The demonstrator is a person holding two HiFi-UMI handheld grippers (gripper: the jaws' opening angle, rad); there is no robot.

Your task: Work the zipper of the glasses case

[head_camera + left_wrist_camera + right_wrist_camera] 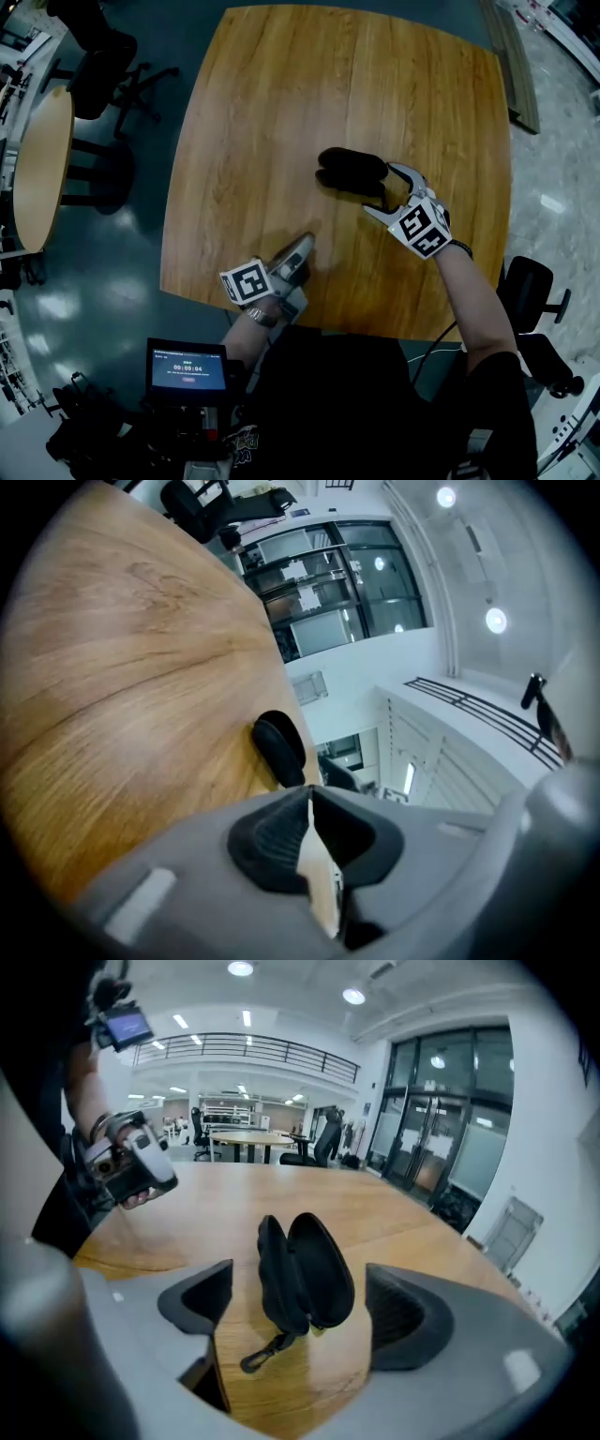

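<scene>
Right claw [298, 1267]: grey moulded fingers with black ribbed pads [403, 1316] are standing wide apart and gripping nothing. The glasses case [319, 1260] is showing in the gap between them, just beyond the tips and untouched. A marker cube [422, 228] with black-and-white squares is riding on top of it.

Left claw [311, 829]: its pads are pressing together with nothing between them. It is pointing across the bench [281, 103], well apart from the case, and is carrying its own marker cube [246, 281].

Glasses case: it is lying on the bench towards the right side, just ahead of the right claw. It is black, matt and oval, a clamshell whose two halves are gaping in a narrow V with the zip undone. A dark pull tab [265, 1351] is trailing from the near end onto the wood.

Bench: a rounded-square top in warm brown wood with long grain lines and a slight sheen is bearing only the case and the claws.

Surroundings: a small screen [187, 368] with a blue display is sitting at the person's front. A second wooden table [42, 169] is standing at the left. Black office chairs [103, 56] are standing beyond it, and another chair [534, 291] is standing at the right. The dark glossy floor [103, 262] is reflecting the ceiling lights. Glass partitions and a railed upper gallery are showing in the gripper views.
</scene>
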